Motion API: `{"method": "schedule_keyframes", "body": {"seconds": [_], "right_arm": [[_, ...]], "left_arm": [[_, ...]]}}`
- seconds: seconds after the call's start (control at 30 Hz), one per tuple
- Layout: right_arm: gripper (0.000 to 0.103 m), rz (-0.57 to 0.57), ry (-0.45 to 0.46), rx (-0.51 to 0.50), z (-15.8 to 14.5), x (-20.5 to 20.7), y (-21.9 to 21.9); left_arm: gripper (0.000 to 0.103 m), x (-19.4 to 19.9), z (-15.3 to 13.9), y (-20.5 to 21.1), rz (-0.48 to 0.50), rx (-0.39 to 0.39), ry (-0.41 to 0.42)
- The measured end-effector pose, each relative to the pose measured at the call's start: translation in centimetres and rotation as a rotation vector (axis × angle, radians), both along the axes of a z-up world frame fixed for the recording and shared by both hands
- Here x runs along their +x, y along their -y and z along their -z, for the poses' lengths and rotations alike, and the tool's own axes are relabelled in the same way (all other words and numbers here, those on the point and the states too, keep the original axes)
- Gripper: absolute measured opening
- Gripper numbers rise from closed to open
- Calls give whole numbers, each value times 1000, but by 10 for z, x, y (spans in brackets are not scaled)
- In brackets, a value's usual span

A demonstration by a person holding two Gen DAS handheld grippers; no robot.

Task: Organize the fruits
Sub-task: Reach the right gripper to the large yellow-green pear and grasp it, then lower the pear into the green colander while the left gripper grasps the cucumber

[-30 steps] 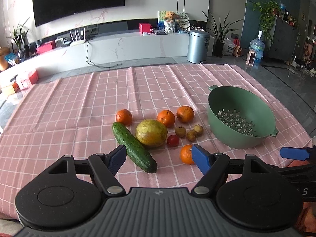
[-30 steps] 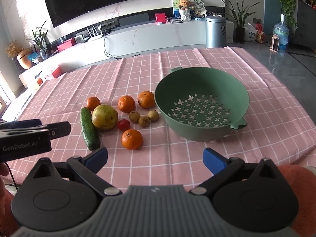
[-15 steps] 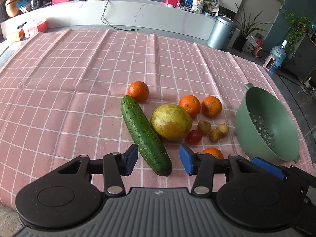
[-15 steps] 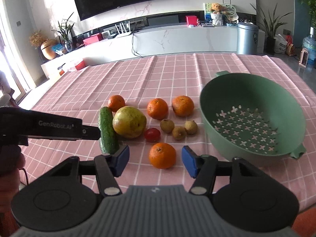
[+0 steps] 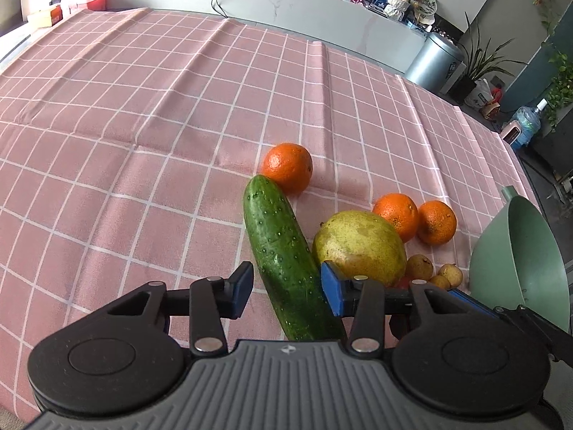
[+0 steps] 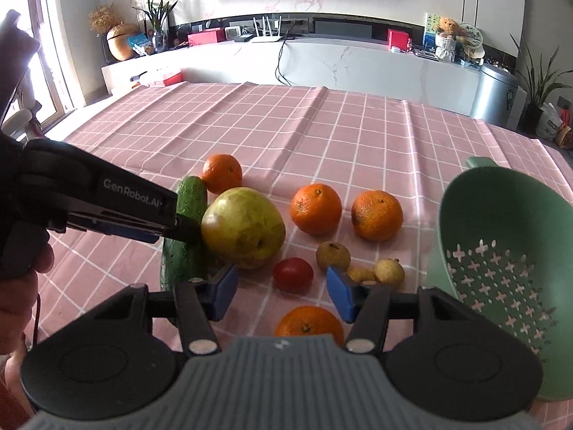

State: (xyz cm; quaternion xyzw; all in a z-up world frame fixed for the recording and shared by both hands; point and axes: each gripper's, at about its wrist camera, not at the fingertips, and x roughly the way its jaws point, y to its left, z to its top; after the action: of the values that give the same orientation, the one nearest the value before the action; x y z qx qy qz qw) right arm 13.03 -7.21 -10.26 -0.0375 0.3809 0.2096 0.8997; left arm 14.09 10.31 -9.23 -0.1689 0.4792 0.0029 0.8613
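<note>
Left gripper (image 5: 285,288): fingers apart, just closing, straddling near end of cucumber (image 5: 283,254), pads not pressing. Right gripper (image 6: 282,292): fingers apart, just closing, over nearest orange (image 6: 309,322). Green colander (image 6: 508,268) at 3 o'clock on surface (image 6: 322,129).

Four oranges (image 6: 315,214), a yellow-green pear (image 6: 242,227), a cucumber (image 5: 286,265) lying at its nine o'clock, a red tomato (image 6: 293,274) and three small brown fruits (image 6: 333,255) cluster at nine o'clock of the tilted green colander (image 6: 501,258).
</note>
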Motion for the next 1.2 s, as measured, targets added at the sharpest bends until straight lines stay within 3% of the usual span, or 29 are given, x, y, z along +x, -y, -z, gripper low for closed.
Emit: {"method": "schedule_keyframes", "body": {"seconds": [0.07,0.2,0.37,0.6,0.87,1.2], "right_arm": [[53,-10,-3,7,3,2,-3],[53,-60,10,-12,5,9,-12],[60,-117,41,-43,7,20,-27],[67,-147,24,-3,12,32,-36],[63,-132,-26,25,21,44,-41],[62,-127,12,1,9,29,-32]], "left_arm": [[51,2,1,-2,-3,-8,4],[62,6,5,-4,1,-10,0],[62,4,1,-7,16,17,-1],[63,-2,-5,-21,-17,22,-29],[68,-2,-2,-25,-19,9,-23],[70,5,6,-20,-13,-32,-11]]}}
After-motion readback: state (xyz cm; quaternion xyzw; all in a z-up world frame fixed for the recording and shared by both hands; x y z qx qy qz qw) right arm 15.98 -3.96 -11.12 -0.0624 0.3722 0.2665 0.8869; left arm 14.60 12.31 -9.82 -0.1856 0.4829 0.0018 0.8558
